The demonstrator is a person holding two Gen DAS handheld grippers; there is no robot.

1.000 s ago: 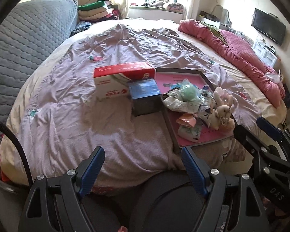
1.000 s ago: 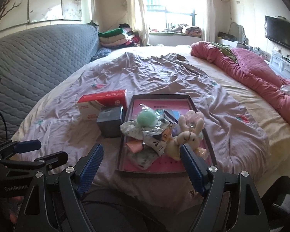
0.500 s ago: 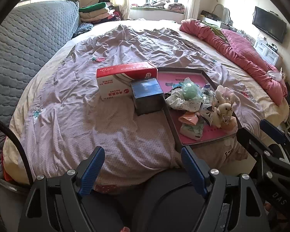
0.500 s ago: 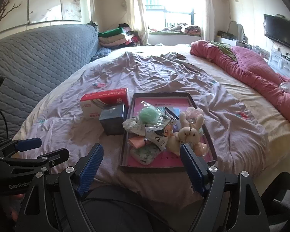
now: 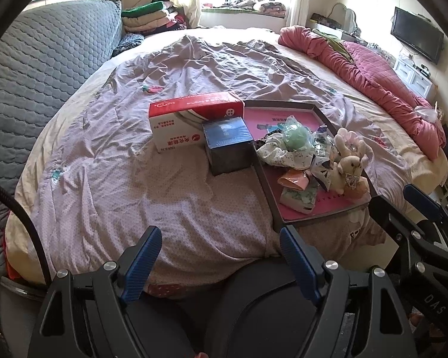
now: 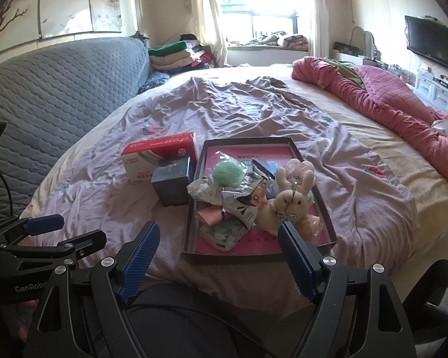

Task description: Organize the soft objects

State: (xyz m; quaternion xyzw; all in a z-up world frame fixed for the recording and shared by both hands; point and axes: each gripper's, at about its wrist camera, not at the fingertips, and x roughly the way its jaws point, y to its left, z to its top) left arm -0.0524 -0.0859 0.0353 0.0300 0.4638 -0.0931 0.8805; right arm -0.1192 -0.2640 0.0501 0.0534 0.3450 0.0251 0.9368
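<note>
grippers [image 5: 221, 256] [image 6: 218, 252] gape, empty, seemingly short of tray [image 6: 191, 223].

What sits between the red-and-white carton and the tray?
The dark blue box, in front of the carton, beside the tray; clearest in right wrist view.

The bed [image 6: 283, 113] carried a rumpled sheet [image 6: 230, 110]. Ahead of the right claw [image 6: 218, 238] lay a tray [image 6: 191, 211]; left of it, two boxes [image 6: 171, 185], seemingly touching.
</note>
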